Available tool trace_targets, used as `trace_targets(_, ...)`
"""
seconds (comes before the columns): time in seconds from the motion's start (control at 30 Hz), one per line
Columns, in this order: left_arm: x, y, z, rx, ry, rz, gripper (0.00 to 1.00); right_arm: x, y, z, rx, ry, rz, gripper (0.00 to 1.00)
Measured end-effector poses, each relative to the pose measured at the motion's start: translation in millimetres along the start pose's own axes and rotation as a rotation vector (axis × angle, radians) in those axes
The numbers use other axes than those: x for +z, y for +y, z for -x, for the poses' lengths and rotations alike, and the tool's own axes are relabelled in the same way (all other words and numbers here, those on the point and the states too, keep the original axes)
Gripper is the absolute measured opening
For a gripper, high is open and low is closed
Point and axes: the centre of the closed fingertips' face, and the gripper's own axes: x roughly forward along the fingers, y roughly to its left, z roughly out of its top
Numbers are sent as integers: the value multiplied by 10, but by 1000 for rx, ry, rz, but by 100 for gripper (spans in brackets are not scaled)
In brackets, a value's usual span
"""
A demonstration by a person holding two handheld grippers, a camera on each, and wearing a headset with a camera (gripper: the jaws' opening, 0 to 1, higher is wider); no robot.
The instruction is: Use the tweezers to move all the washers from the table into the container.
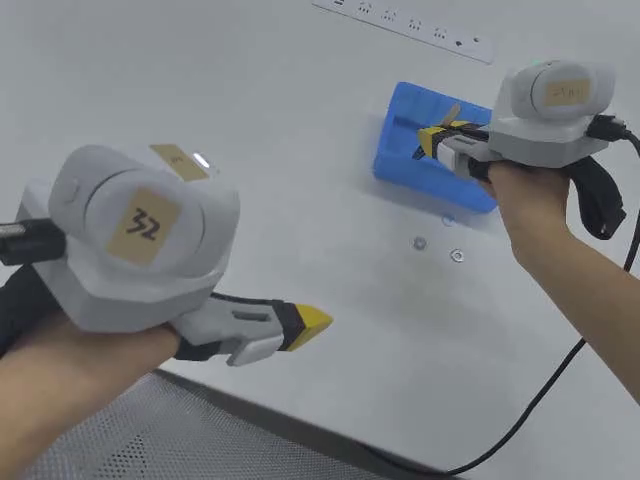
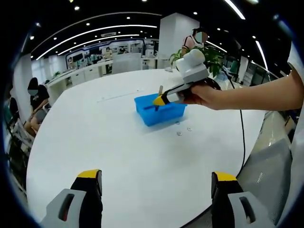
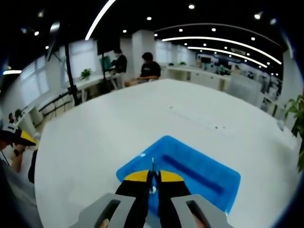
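1. Right claw (image 3: 152, 176): the jaws are clamped together on the tweezers (image 3: 153, 166). The thin tips project forward over the blue container (image 1: 395, 165). I cannot tell from here whether the tips carry a washer.

2. Left claw (image 2: 155, 178): the jaws stand wide apart and hold nothing. It hangs over the near edge of the worktop (image 1: 300, 200), well apart from the container.

3. Task things: one washer (image 1: 420, 243) and a second washer (image 1: 457, 256) lie flat on the worktop, just beside each other and near the container's front wall. A fainter ring between them and the container may be a third; I cannot confirm it. By my estimate the transfer is partly done, with these left to collect.

4. Hazards, as I judge them:
- The tweezers are pinched between two jaws alone. A sideways push at the tips could rotate them in the grip and spoil the aim.
- The washers are thin and lie flat on a smooth surface. Tips that skid could flick one away or under the container wall.
- Releasing near the container rim could drop a washer outside.
- The two washers lie close together, so one may be disturbed while I pick the other.
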Motion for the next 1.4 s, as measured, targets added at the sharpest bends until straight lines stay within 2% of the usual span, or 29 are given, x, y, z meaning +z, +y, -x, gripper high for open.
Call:
trace_targets(0.2,-4,-11,-14,-4,4,-5,98,20,18,-6,2,-3,8,2)
trace_targets(0.33,24,-9,3,-3,-1,-7,98,24,9,7,2,-6,-18,3)
trace_targets(0.5,34,19,11,3,-5,-7,98,86,-4,84,1,-36,-43,3)
trace_targets(0.7,30,-6,12,-4,-5,-13,98,220,37,282,6,-78,-33,3)
trace_targets(0.97,47,-27,10,-9,-7,-18,98,296,151,557,22,-118,-16,3)
trace_targets(1.17,60,-36,13,-9,-10,-17,98,276,262,710,31,-128,-8,3)
trace_targets(1.4,58,-53,7,-13,-10,-18,98,129,364,799,43,-119,-20,3)
